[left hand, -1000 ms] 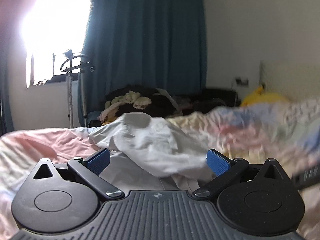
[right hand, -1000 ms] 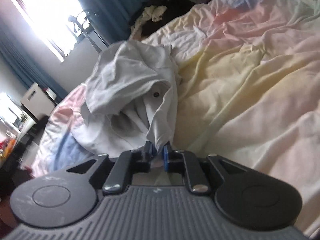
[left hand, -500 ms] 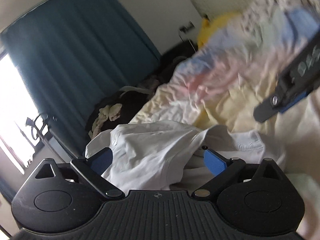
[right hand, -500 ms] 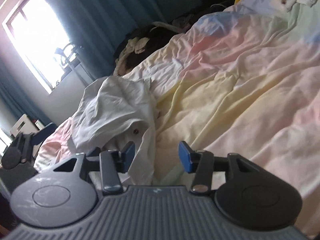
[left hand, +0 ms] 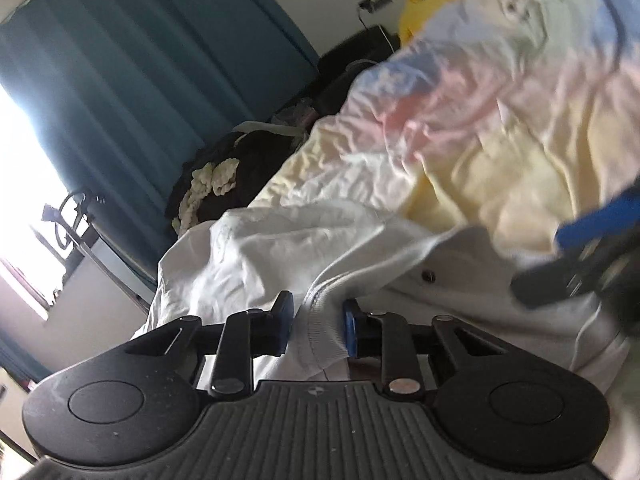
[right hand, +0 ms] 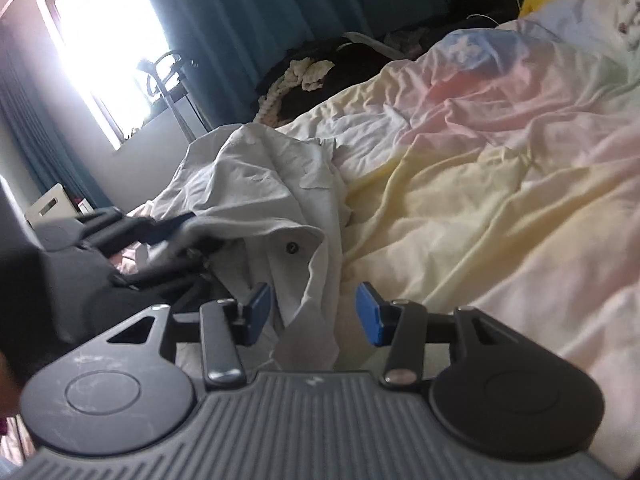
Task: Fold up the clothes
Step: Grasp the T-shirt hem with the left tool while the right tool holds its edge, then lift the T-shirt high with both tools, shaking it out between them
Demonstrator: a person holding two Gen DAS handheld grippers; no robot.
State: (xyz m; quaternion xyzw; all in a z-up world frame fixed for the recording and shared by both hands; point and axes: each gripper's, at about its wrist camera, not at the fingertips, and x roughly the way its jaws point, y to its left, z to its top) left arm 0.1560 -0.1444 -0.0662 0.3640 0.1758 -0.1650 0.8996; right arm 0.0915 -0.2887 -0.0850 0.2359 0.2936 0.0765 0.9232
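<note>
A crumpled white shirt [left hand: 280, 248] with a dark button [right hand: 292, 247] lies on the bed. My left gripper [left hand: 316, 322] has its jaws closing on a ribbed edge of the shirt; the cloth fills the gap and the blue pads [left hand: 285, 320] sit against it. In the right wrist view the left gripper [right hand: 160, 236] appears blurred at the left, with shirt cloth in it. My right gripper [right hand: 314, 314] stands open. A fold of the shirt [right hand: 312, 320] hangs between its pads without touching them. The right gripper [left hand: 580, 248] shows blurred at the right edge of the left wrist view.
A rumpled pastel bedsheet [right hand: 480, 184] in yellow, pink and blue spreads to the right. Beyond the bed lies a dark clothes pile with a cream item [right hand: 304, 76]. Blue curtains [left hand: 160, 80], a bright window [right hand: 108, 52] and a yellow plush [left hand: 432, 4] stand further back.
The left gripper rolled, moved in on the shirt and narrowed from wide open onto its ribbed edge. The right gripper let go of the shirt's edge and opened.
</note>
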